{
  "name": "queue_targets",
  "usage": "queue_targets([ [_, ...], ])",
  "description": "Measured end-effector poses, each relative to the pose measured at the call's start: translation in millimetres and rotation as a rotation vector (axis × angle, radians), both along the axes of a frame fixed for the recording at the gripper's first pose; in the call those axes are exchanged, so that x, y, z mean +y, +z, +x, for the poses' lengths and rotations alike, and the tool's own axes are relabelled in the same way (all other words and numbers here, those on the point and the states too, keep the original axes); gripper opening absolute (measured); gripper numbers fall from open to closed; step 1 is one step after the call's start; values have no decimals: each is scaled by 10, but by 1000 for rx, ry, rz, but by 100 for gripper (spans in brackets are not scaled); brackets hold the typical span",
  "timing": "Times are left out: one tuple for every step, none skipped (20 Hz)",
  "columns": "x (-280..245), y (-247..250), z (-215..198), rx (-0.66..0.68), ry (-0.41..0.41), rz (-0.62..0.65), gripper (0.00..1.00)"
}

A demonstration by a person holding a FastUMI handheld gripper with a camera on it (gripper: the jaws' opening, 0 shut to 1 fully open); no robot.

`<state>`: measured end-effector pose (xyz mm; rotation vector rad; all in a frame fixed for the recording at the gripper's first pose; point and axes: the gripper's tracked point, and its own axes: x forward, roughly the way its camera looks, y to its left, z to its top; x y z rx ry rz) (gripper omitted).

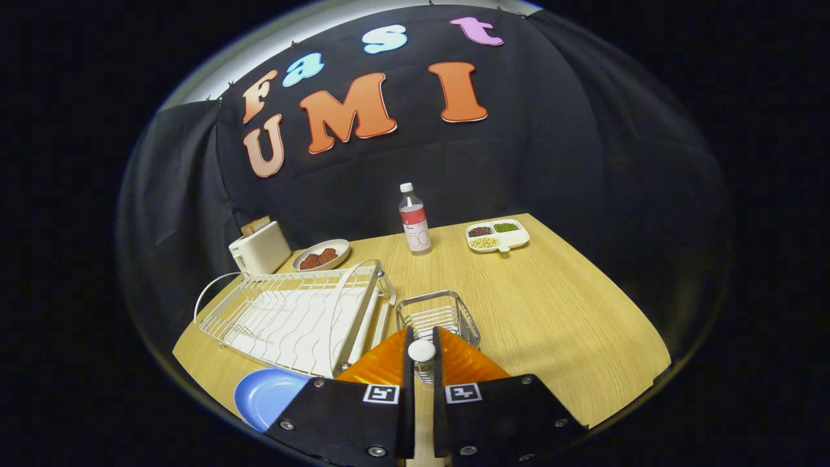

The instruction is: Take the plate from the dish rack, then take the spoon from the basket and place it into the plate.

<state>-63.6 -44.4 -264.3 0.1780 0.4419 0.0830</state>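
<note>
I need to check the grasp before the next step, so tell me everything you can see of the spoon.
Little of the spoon shows: a round white handle end and a short clear-looking stem below it. It stands between the gripper fingers, which press it from both sides, in front of the wire basket. Its bowl is hidden, so shape and tilt cannot be told.

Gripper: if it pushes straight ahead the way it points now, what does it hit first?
The gripper is shut on the spoon. Straight ahead, the wire basket comes first, probably its near rim; depth is hard to judge. The bottle stands far beyond.
</note>
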Motion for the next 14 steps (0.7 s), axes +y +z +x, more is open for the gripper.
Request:
queue_targets([
  [8,25,-1,2,1,2,11],
  [9,51,8,5,-3,2,11],
  [-9,102,26,1,-8,8,11],
  [-10,176,38,-6,-11,15,11],
  [-33,239,55,-16,-17,13,11],
  [-43,320,63,-29,-19,12,11],
  [-56,401,75,-42,-25,7,11],
  [-62,478,88,-51,-28,7,11],
  [-45,562,79,-53,-28,23,11],
  [-39,651,72,-64,-32,37,11],
  [-57,716,62,-73,-34,38,11],
  [-63,806,48,-84,-32,38,11],
  [-42,899,30,-100,-26,42,11],
  [-14,988,8,-109,-16,49,11],
])
